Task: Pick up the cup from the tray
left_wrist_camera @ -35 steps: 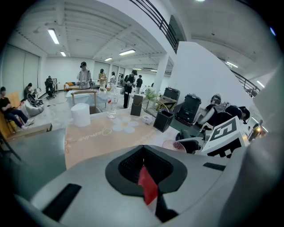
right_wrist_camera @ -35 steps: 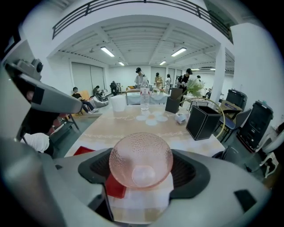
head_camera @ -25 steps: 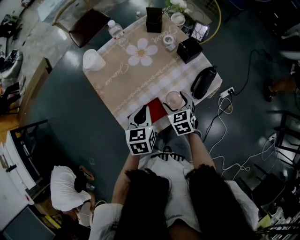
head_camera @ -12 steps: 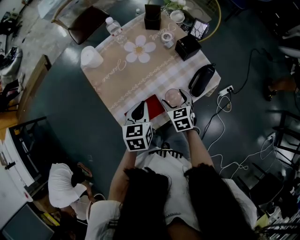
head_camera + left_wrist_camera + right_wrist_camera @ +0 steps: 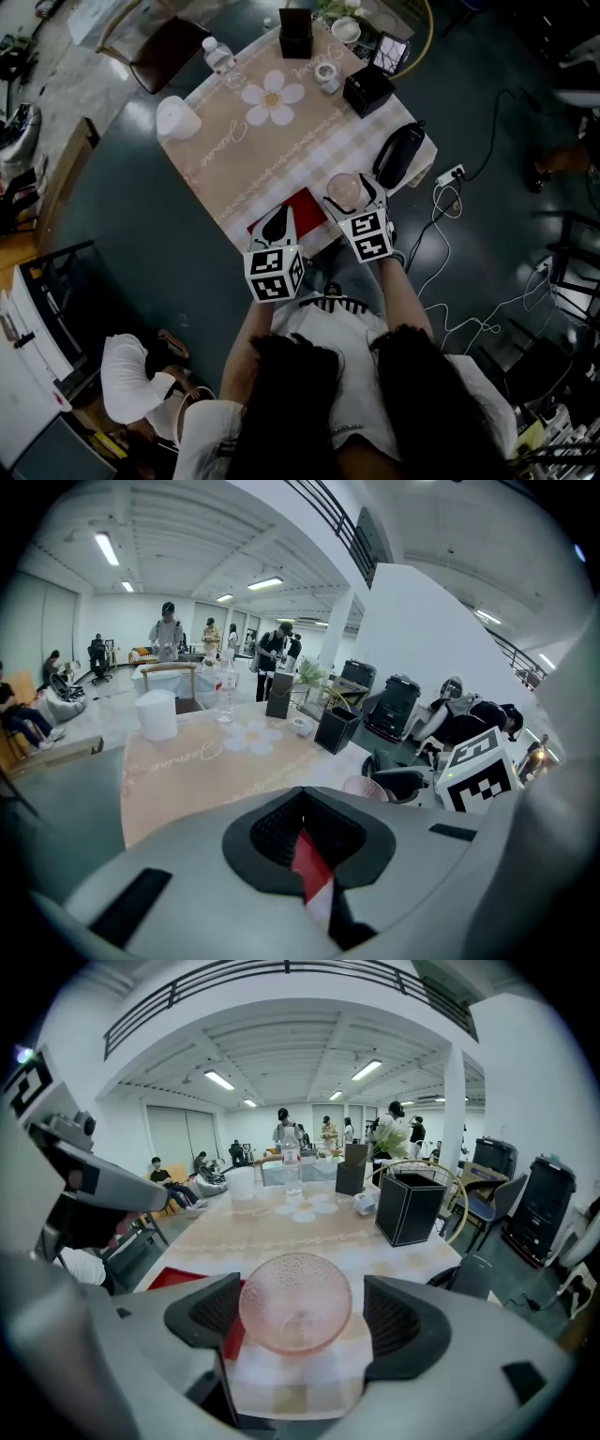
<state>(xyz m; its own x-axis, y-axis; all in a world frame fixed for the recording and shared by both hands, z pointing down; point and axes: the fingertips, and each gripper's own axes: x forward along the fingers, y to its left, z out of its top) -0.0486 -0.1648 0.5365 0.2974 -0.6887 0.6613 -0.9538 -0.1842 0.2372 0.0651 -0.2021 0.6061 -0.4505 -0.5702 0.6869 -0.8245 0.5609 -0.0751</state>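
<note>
A pink, dimpled glass cup (image 5: pixel 295 1302) stands between the wide-apart jaws of my right gripper (image 5: pixel 302 1314), close to the left pad with a small gap on the right. In the head view the cup (image 5: pixel 341 187) is over the checked cloth, just right of the red tray (image 5: pixel 298 208) at the table's near edge. My right gripper (image 5: pixel 352 195) is open around it. Whether the cup rests on the cloth or hangs above it, I cannot tell. My left gripper (image 5: pixel 278 223) hovers over the tray's near corner. Its jaws (image 5: pixel 305 841) are shut, with only a red sliver showing between them.
A black bag (image 5: pixel 398 155) lies at the table's right edge. Black boxes (image 5: pixel 367 90) (image 5: pixel 294 34), a white cylinder (image 5: pixel 174 117) and a water bottle (image 5: pixel 217 56) stand farther back. A power strip with cables (image 5: pixel 450 175) is on the floor at the right.
The view has shifted a little, so the table sits higher and more to the left. Both grippers and the cup keep their places relative to each other.
</note>
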